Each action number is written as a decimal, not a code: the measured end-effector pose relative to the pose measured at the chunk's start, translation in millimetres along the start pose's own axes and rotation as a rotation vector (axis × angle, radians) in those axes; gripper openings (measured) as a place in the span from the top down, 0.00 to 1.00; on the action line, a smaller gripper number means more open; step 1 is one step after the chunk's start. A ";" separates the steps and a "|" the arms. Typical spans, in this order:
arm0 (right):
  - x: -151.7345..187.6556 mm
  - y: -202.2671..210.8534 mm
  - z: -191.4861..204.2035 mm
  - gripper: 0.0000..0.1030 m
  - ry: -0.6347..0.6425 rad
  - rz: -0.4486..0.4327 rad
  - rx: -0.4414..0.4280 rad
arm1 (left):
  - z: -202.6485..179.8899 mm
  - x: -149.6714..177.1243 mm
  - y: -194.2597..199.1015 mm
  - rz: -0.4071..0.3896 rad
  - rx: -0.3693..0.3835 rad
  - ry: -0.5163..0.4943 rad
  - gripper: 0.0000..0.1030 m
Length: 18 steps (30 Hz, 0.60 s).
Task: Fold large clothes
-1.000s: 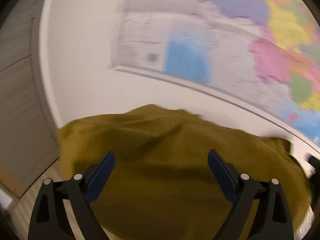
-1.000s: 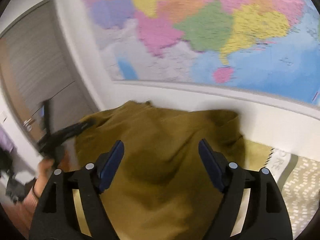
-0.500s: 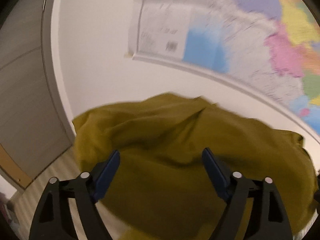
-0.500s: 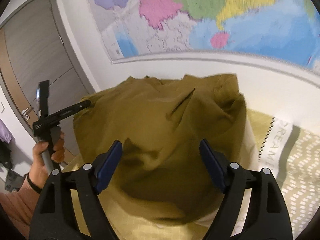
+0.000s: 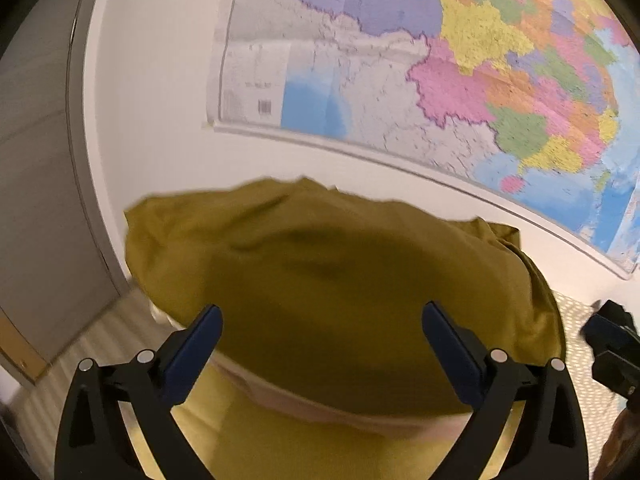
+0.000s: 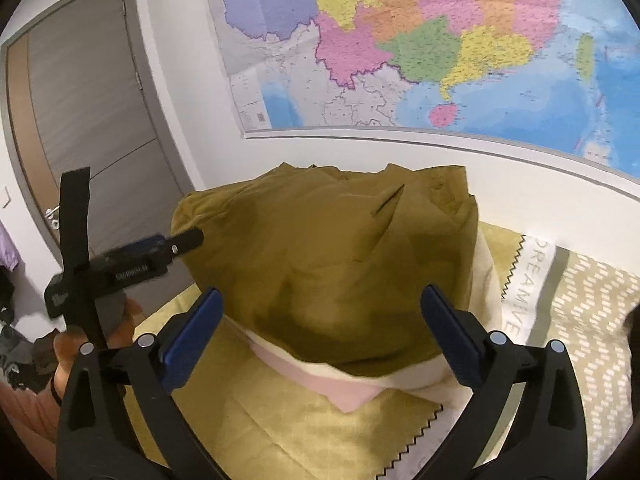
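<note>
An olive-green garment lies draped in a mound over white and pink bedding at the head of a bed; it also fills the middle of the left wrist view. My left gripper is open and empty, just in front of the garment. It also shows from the side in the right wrist view, its tips at the garment's left edge. My right gripper is open and empty, close to the garment's near side. Part of it shows in the left wrist view.
A yellow-green bedspread with a zigzag-edged lettered panel covers the bed. A large coloured wall map hangs above on a white wall. A grey door stands at the left.
The garment has dropped from hanging in the air onto the bedding mound. Both cameras have tilted down and drawn back a little. Both grippers stay open.
</note>
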State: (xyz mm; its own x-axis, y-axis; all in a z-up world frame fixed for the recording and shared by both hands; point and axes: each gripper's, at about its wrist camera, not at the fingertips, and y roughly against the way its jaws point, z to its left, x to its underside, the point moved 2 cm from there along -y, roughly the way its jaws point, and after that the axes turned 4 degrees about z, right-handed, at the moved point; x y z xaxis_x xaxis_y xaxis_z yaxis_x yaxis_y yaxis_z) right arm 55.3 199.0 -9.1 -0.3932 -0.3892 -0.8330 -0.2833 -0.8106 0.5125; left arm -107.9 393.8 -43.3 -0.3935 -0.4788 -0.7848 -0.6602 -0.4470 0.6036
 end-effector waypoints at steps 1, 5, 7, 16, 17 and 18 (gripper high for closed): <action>1.3 1.5 1.4 0.05 0.005 -0.004 0.008 | -3.0 5.1 0.5 0.006 -0.002 -0.002 0.06; 12.5 8.6 9.1 0.05 0.025 -0.011 0.040 | -20.9 21.8 4.6 0.031 -0.038 -0.027 0.06; 17.7 11.8 11.6 0.05 0.025 -0.011 0.050 | -27.8 27.9 9.6 0.028 -0.041 -0.034 0.06; 39.1 31.1 23.2 0.05 0.053 -0.020 0.058 | -47.1 53.9 34.7 0.025 -0.080 -0.042 0.06; 40.7 32.8 23.2 0.05 0.053 -0.019 0.057 | -47.3 55.5 36.2 0.030 -0.078 -0.041 0.06; 42.0 34.3 22.8 0.05 0.052 -0.020 0.058 | -47.9 57.2 37.5 0.034 -0.077 -0.039 0.06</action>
State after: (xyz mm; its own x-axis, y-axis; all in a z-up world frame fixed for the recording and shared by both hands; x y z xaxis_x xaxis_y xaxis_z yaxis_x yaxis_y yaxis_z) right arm 9.1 164.8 -21.7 -0.3412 -0.3967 -0.8522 -0.3413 -0.7924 0.5056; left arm -124.5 313.5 -58.9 -0.4409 -0.4655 -0.7674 -0.5949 -0.4886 0.6382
